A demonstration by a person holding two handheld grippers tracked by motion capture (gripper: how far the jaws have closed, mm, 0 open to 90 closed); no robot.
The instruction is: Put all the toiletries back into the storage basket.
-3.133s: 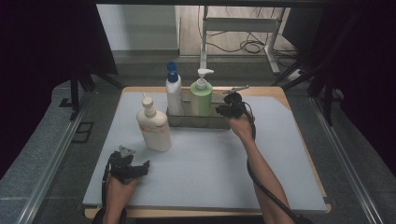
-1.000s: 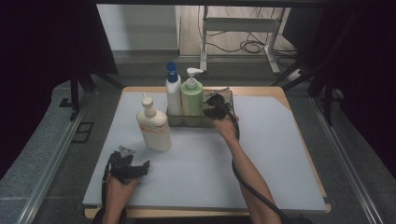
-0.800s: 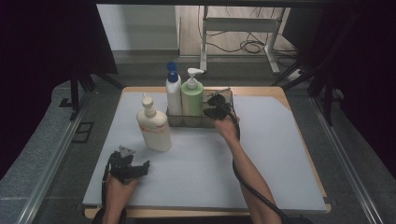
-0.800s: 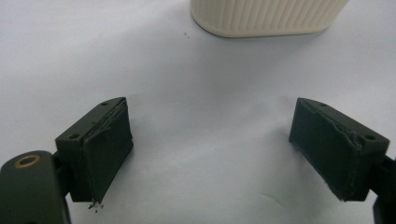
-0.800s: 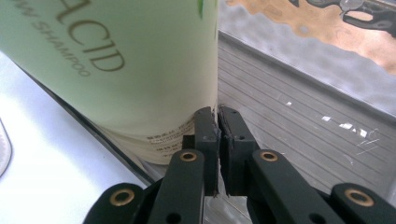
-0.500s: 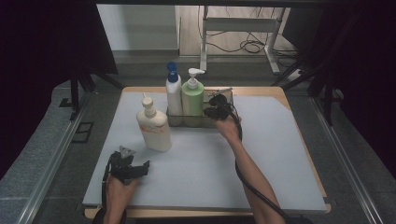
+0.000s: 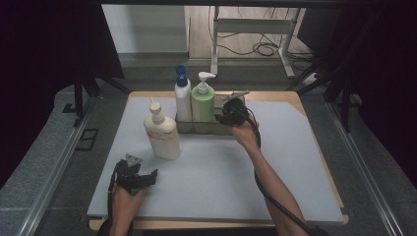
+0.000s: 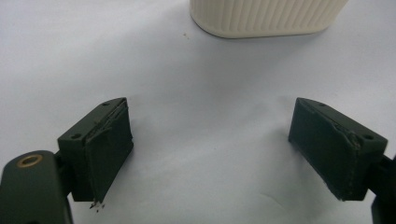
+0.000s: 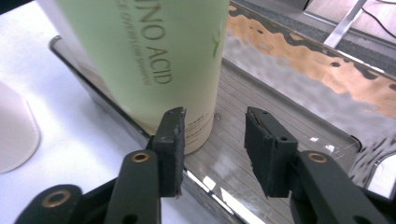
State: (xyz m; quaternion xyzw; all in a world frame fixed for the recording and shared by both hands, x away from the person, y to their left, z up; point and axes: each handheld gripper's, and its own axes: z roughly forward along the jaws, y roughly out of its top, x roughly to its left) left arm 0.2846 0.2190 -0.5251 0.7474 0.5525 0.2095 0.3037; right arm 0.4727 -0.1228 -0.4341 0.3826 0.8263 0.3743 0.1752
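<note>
We let go of the green bottle in the tray.

Our right gripper has just been opening, with nothing between its jaws. The green bottle stands in the metal tray, beside the blue-capped bottle. Our left gripper rests open, near the cream bottle outside the tray.

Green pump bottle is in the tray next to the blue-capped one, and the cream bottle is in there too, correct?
Not quite. The cream bottle stands on the white mat, outside the tray; the high view shows it. The green pump bottle and blue-capped bottle are in the tray.
</note>
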